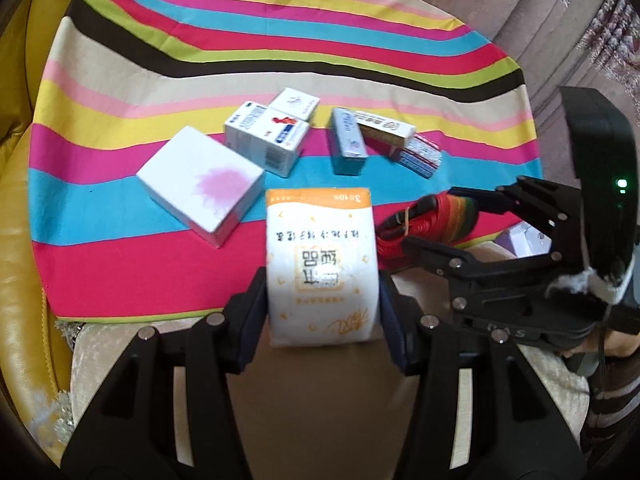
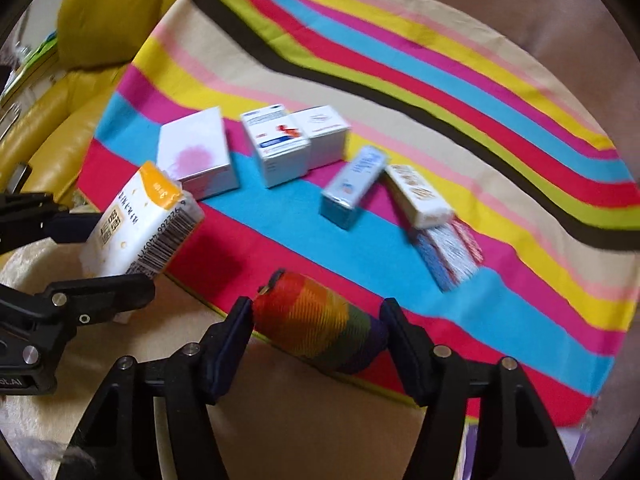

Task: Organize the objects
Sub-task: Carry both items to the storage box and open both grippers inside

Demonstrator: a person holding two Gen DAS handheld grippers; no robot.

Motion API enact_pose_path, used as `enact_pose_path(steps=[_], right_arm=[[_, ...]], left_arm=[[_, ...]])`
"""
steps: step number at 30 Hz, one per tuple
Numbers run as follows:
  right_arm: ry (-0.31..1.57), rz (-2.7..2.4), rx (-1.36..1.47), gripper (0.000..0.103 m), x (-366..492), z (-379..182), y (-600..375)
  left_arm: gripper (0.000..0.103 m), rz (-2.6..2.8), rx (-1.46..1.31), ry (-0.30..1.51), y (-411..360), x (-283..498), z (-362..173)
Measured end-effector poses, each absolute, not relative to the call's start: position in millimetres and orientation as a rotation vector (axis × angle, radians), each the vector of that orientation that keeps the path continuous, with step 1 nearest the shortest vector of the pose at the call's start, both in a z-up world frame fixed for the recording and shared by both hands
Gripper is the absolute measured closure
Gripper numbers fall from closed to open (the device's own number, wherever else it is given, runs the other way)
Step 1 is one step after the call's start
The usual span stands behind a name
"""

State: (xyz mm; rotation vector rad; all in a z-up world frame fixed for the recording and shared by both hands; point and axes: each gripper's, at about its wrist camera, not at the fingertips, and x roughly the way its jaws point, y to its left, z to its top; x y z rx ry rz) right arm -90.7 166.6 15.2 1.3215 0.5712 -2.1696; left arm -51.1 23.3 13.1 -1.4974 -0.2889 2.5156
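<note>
My left gripper [image 1: 322,280] is shut on a white and orange tissue pack [image 1: 320,256], held over the near edge of the striped cloth [image 1: 280,40]. The pack also shows in the right wrist view [image 2: 136,224]. My right gripper [image 2: 318,332] is shut on a rainbow-striped rolled strap [image 2: 320,324], which also shows in the left wrist view [image 1: 440,216]. On the cloth lie a white box with a pink blot [image 1: 200,184], two white medicine boxes [image 1: 272,136], a light blue box [image 1: 348,140], and a white and gold box [image 1: 384,126] on a red-patterned box [image 1: 420,154].
A yellow leather cushion [image 1: 16,200] borders the cloth on the left. Beige upholstery [image 1: 312,400] lies under both grippers at the near edge. A pinkish sofa back [image 1: 560,20] rises behind the cloth.
</note>
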Motion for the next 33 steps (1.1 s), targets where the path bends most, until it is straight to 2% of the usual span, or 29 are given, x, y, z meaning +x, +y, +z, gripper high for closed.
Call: enact_pose_path(steps=[19, 28, 33], right_arm=[[0.205, -2.522, 1.394, 0.039, -54, 48, 306], [-0.004, -2.685, 1.519, 0.042, -46, 36, 414], [-0.038, -2.775, 1.546, 0.042, -41, 31, 449]], left_arm=[[0.047, 2.360, -1.423, -0.041, 152, -68, 28], [0.047, 2.218, -1.393, 0.106, 240, -75, 31], [0.047, 2.134, -1.399, 0.161, 283, -80, 27]])
